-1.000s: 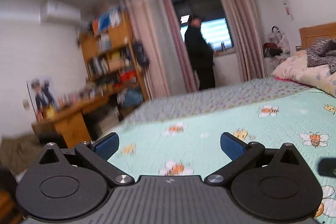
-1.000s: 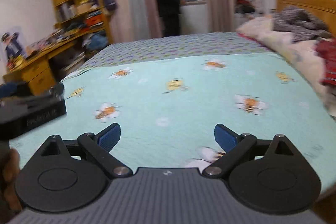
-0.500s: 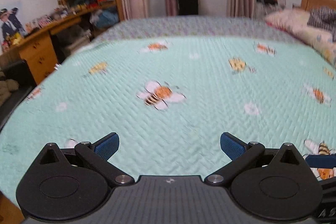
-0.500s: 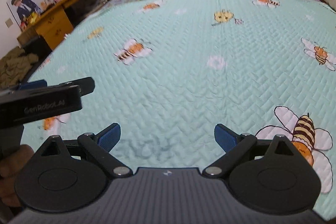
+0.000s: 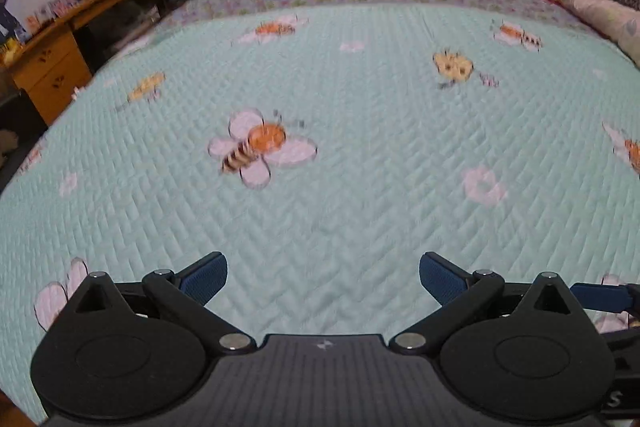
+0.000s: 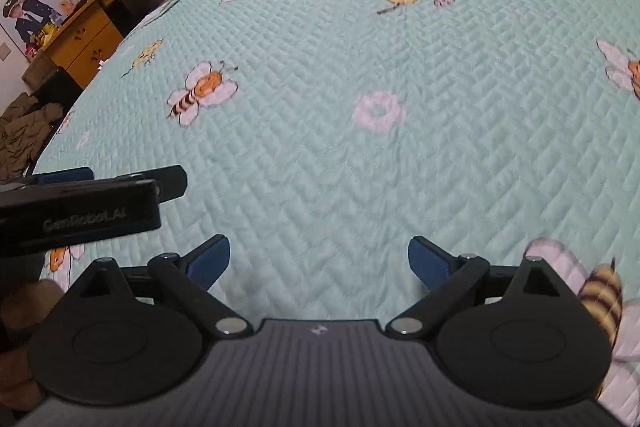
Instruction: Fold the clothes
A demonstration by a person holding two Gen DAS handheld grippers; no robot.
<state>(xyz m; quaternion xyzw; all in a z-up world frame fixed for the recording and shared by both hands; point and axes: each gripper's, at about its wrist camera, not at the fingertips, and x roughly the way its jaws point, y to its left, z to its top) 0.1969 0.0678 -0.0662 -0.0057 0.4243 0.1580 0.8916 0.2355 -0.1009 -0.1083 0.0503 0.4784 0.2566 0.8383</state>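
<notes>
two black grippers with blue padded fingertips, left gripper (image 5: pixel 323 273) and right gripper (image 6: pixel 319 261), both spread wide and empty, poised side by side above mint-green quilted bedspread (image 5: pixel 360 187) with bee prints; no clothes in sight.

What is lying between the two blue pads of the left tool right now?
Only bare quilt. In the left wrist view, the left tool is open and nothing lies between its pads, no garment.
</notes>
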